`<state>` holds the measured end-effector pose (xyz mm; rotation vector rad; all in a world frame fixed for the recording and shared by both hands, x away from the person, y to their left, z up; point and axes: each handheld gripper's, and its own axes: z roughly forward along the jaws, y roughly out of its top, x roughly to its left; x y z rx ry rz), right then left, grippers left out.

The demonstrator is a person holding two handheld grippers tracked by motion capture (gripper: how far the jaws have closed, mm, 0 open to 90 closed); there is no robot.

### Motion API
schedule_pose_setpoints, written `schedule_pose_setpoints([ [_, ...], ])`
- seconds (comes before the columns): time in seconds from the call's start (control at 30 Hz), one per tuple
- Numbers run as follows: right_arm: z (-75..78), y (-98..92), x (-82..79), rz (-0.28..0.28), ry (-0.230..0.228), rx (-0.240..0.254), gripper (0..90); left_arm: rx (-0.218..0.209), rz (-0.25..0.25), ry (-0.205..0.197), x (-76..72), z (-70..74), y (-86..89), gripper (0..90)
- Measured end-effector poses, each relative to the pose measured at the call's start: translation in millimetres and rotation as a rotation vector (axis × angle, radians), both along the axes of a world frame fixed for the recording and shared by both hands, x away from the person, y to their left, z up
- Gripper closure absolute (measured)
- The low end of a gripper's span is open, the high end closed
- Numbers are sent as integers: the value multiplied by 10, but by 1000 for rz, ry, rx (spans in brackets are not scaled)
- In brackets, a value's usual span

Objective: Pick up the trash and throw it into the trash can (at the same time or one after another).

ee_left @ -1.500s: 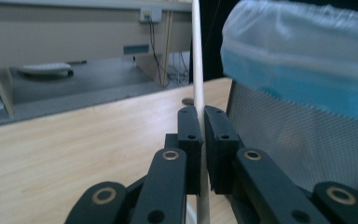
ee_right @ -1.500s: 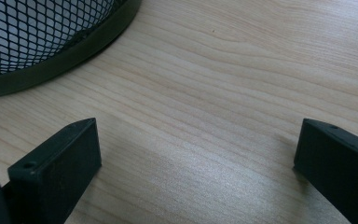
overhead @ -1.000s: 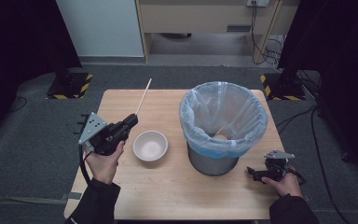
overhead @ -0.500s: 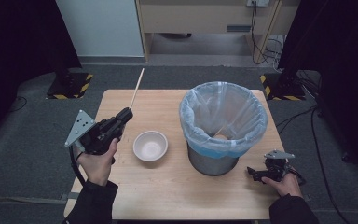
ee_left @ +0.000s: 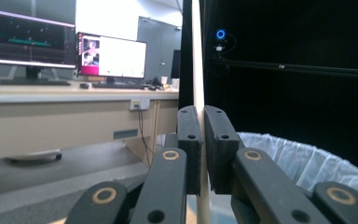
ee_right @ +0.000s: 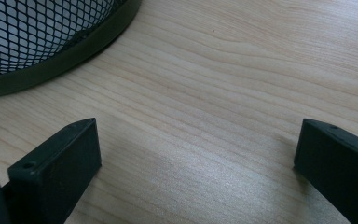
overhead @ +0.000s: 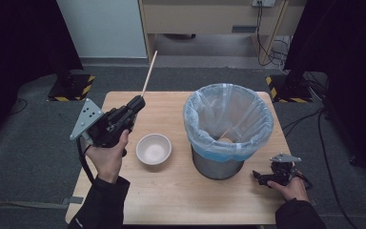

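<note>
Here, the left gripper (overhead: pixel 136 104) pinches a thin wooden stick (overhead: pixel 149 74) that points to the top of the frame; the right gripper (overhead: pixel 261 177), jaws wide apart, rests on the wooden table (overhead: pixel 171 195) at the lower right, just beside the bin (overhead: pixel 228 129); a white bowl (overhead: pixel 154 149) sits left of the bin, in the middle.
</note>
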<state>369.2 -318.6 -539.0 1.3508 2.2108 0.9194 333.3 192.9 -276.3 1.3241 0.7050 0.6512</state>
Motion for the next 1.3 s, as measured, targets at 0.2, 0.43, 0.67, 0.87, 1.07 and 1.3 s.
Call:
schedule_pose_setpoints([
  [0.2, 0, 0, 0, 0, 0, 0, 8, -7, -30, -27, 61, 149, -213, 854],
  [0.43, 0, 0, 0, 0, 0, 0, 7, -12, -68, -36, 140, 225, -458, 854],
  [0.67, 0, 2, 0, -2, 0, 2, 7, -2, -105, -44, 210, 274, -739, 855],
  [0.87, -1, 0, 2, 0, -4, 1, 8, 12, -130, -46, 287, 295, -966, 855],
  [1.07, -1, 0, 2, -1, -3, 1, 8, 26, -147, -28, 375, 258, -1150, 855],
  [1.3, -1, 0, 2, 0, -3, 1, 8, 54, -162, -3, 478, 209, -1354, 854],
])
